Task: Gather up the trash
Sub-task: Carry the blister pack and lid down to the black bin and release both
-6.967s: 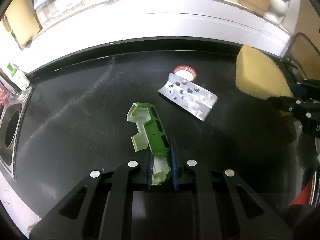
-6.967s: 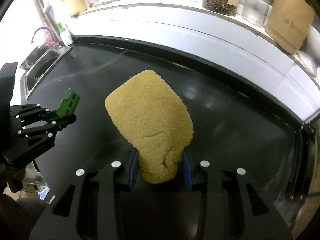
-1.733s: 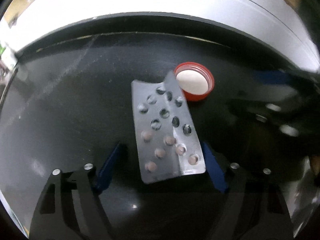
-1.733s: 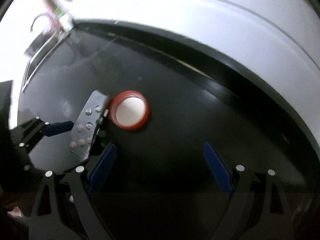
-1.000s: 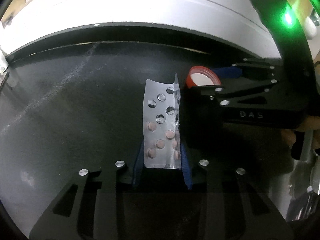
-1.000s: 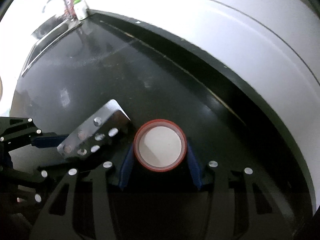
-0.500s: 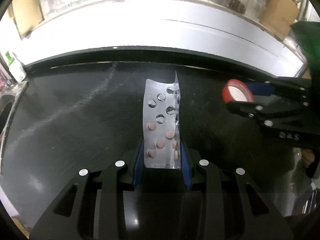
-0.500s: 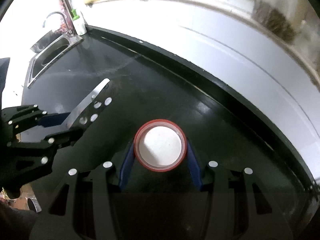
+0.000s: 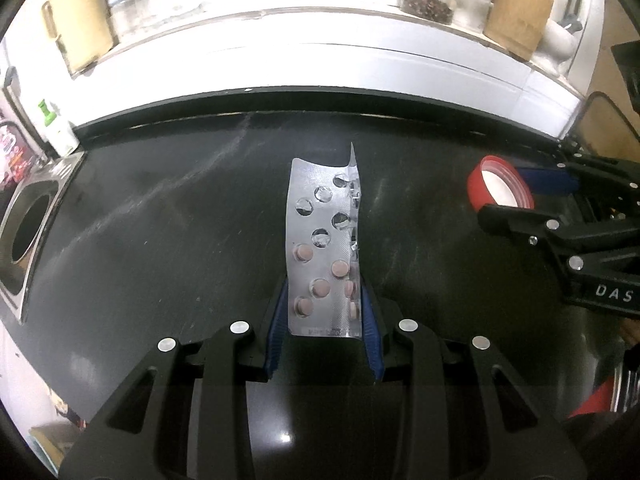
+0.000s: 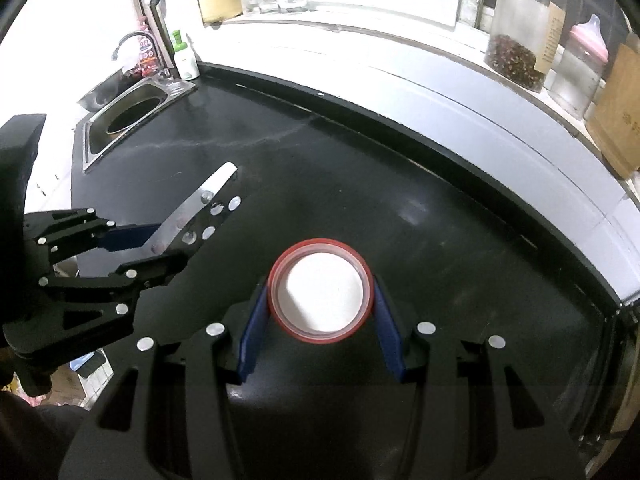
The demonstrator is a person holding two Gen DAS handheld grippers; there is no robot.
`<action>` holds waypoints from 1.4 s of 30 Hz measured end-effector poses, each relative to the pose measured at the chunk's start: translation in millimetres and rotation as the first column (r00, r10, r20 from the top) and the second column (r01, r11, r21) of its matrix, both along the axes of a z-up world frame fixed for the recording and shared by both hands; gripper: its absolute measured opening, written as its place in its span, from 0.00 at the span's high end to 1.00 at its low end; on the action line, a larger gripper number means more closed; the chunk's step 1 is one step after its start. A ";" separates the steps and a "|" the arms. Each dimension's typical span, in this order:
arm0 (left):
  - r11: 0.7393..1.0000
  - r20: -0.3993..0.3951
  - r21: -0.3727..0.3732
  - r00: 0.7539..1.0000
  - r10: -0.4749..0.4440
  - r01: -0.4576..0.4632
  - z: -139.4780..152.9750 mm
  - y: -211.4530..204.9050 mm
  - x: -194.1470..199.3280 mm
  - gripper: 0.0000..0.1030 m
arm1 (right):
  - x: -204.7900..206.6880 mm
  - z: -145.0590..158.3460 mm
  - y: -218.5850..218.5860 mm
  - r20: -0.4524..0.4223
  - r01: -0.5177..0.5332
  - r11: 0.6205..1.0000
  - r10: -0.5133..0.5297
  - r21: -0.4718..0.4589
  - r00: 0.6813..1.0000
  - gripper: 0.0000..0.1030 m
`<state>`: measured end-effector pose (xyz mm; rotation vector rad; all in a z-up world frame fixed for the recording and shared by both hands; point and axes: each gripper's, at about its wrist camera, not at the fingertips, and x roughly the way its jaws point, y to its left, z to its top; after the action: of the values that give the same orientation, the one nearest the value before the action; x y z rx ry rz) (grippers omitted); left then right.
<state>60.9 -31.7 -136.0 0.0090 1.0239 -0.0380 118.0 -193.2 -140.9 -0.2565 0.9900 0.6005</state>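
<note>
We've got the left gripper (image 9: 325, 312) clamped on the blister pack (image 9: 323, 252), its long axis pointing to twelve o'clock, and the right gripper (image 10: 320, 312) pinching the red cap (image 10: 321, 295), both clear of the black counter (image 9: 160, 240).

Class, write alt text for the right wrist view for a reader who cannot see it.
The right gripper holds a round red lid with a white inside between its blue fingers above a black countertop. At left, the left gripper holds a silver pill blister pack.
</note>
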 end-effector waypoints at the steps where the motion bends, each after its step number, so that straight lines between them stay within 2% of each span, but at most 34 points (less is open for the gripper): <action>1: 1.000 0.005 0.005 1.000 0.006 -0.006 1.4 3.4 -5.4 0.68 | -1.0 0.8 2.4 0.001 -0.003 1.000 0.003 0.002 1.000 0.52; 6: 0.998 0.029 0.003 0.997 0.066 -0.066 13.1 33.8 -28.0 0.68 | -7.4 10.3 34.5 0.018 -0.044 0.999 0.043 0.009 0.999 0.52; 9: 0.992 0.044 -0.001 0.991 0.123 -0.123 21.4 59.2 -44.9 0.68 | -14.1 18.9 68.7 0.032 -0.098 0.995 0.097 0.020 0.995 0.52; 14: 0.959 0.064 -0.001 0.957 0.282 -0.282 35.9 127.2 -94.0 0.68 | -36.2 27.6 156.5 0.033 -0.255 0.966 0.253 0.051 0.967 0.52; 18: 0.905 0.061 0.018 0.904 0.424 -0.425 37.2 187.4 -147.0 0.68 | -68.4 30.4 241.6 0.030 -0.412 0.909 0.411 0.070 0.911 0.52; 21: 0.842 0.046 0.034 0.843 0.536 -0.538 31.2 234.5 -192.9 0.68 | -103.0 28.5 315.6 0.010 -0.534 0.841 0.536 0.089 0.844 0.52; 22: 0.811 0.036 0.041 0.812 0.583 -0.584 26.6 254.2 -213.9 0.68 | -111.9 28.6 332.4 0.004 -0.559 0.824 0.561 0.093 0.828 0.52; 24: 0.769 0.017 0.045 0.770 0.638 -0.638 19.7 279.1 -240.2 0.68 | -140.5 21.3 383.0 -0.026 -0.629 0.770 0.635 0.109 0.772 0.52; 29: 0.647 -0.043 0.052 0.646 0.763 -0.761 -15.3 348.7 -311.7 0.68 | -200.8 -4.0 484.2 -0.097 -0.737 0.664 0.747 0.124 0.657 0.52; 33: 0.580 -0.086 0.045 0.576 0.813 -0.813 -48.6 391.5 -352.2 0.67 | -239.7 -33.9 553.4 -0.180 -0.775 0.618 0.784 0.131 0.594 0.52; 38: 0.540 -0.137 -0.003 0.535 0.834 -0.842 -90.6 429.2 -373.8 0.67 | -270.2 -74.0 619.4 -0.251 -0.792 0.602 0.786 0.101 0.565 0.52; 42: 0.537 -0.144 -0.020 0.533 0.833 -0.844 -115.2 452.2 -380.1 0.65 | -279.3 -104.1 653.5 -0.284 -0.799 0.597 0.780 0.071 0.558 0.52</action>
<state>-319.2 420.6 -251.2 -0.5917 1.0539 0.8337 -161.3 460.3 -245.1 -0.7194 1.1598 1.4848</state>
